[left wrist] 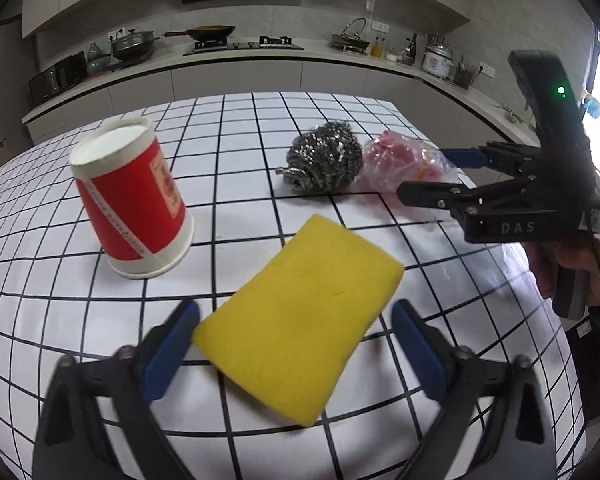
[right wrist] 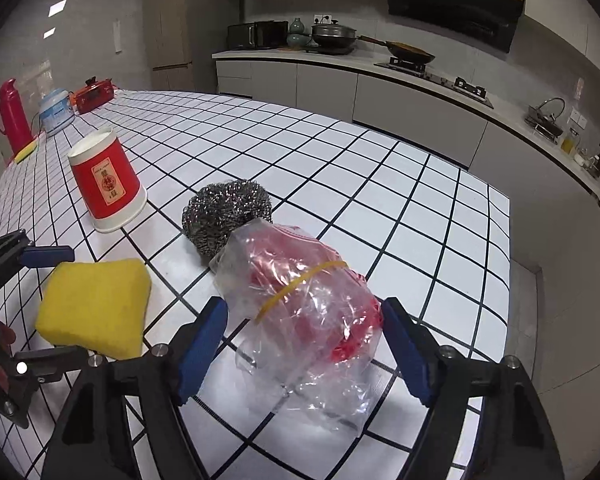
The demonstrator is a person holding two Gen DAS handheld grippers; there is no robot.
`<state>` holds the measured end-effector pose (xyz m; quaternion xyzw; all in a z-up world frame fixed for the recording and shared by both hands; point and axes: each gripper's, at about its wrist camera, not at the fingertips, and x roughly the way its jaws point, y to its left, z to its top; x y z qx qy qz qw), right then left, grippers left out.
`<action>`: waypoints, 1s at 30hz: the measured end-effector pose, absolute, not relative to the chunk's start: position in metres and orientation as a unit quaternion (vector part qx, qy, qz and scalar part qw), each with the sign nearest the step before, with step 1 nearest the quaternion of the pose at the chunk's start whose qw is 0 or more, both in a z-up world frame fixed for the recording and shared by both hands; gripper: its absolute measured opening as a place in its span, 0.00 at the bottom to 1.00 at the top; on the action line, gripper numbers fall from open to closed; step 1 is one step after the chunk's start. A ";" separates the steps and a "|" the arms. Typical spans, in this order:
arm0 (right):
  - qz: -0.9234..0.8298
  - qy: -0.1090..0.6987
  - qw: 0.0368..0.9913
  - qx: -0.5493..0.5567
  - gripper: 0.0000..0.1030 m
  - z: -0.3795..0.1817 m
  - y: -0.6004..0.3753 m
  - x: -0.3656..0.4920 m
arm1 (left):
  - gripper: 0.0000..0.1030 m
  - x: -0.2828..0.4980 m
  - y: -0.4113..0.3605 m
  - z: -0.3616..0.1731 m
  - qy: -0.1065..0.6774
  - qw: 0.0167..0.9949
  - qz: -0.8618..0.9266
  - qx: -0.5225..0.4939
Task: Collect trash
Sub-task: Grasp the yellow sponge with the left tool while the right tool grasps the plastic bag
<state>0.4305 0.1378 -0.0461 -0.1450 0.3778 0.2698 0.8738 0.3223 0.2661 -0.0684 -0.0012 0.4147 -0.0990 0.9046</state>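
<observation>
The left gripper [left wrist: 296,344] is spread wide with the yellow sponge [left wrist: 300,320] lying between its fingers untouched, while the right gripper [right wrist: 300,344] is likewise wide around the plastic bag [right wrist: 304,308], the steel scrubber [right wrist: 226,214] just beyond its fingertips and the paper cup [right wrist: 106,184] farther left.

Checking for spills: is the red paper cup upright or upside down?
Upside down: the red paper cup rests on its wide rim on the table, narrow base upward.

Left wrist camera looks low and close across the tabletop [left wrist: 240,120] toward the stove; right wrist camera faces leftward; both share sponge [left wrist: 300,316], cup [left wrist: 134,200] and scourer [left wrist: 324,156].
</observation>
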 end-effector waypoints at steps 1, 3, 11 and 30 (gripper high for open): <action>0.272 0.379 0.873 -0.145 0.76 -0.046 0.138 0.428 | 0.78 0.323 0.266 -0.069 0.417 0.903 -0.099 -0.007; 0.277 0.378 0.872 -0.140 0.61 -0.045 0.136 0.420 | 0.74 0.321 0.267 -0.068 0.418 0.904 -0.091 -0.018; 0.285 0.409 0.862 -0.095 0.69 -0.042 0.124 0.389 | 0.87 0.305 0.279 -0.067 0.428 0.901 -0.036 -0.059; 0.295 0.386 0.864 -0.129 0.64 -0.049 0.120 0.368 | 0.57 0.320 0.246 -0.063 0.415 0.908 -0.057 -0.014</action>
